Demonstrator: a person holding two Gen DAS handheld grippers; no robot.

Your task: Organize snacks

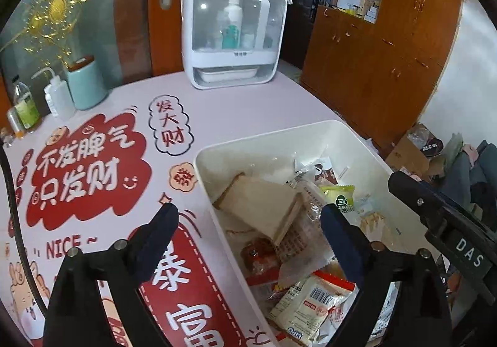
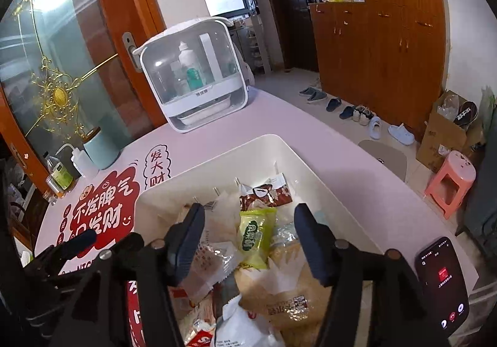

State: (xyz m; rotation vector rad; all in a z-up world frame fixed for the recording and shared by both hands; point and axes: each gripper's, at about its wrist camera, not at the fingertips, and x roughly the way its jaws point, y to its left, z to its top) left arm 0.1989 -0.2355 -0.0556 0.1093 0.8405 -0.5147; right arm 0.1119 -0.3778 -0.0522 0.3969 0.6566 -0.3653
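A white plastic bin (image 1: 202, 157) (image 2: 217, 160) stands on the pink printed table mat and holds several wrapped snacks. A wedge sandwich (image 1: 261, 207) lies at its left. A green packet (image 1: 338, 194) (image 2: 256, 235) lies mid-pile, a brown packet (image 2: 270, 190) behind it and a tan bread bag (image 2: 289, 294) in front. A white barcoded packet (image 1: 310, 300) lies nearest. My left gripper (image 1: 248, 216) is open wide, straddling the bin's left wall, and holds nothing. My right gripper (image 2: 250, 216) hangs open above the pile, the green packet beneath its gap, untouched.
A white storage case (image 1: 233, 36) (image 2: 192, 76) with bottles inside stands at the table's far edge. A teal canister (image 1: 87, 83) and squeeze bottles stand at the far left. A phone (image 2: 444, 281) lies at the table's right edge. A pink stool (image 2: 450, 179) and shoes are on the floor.
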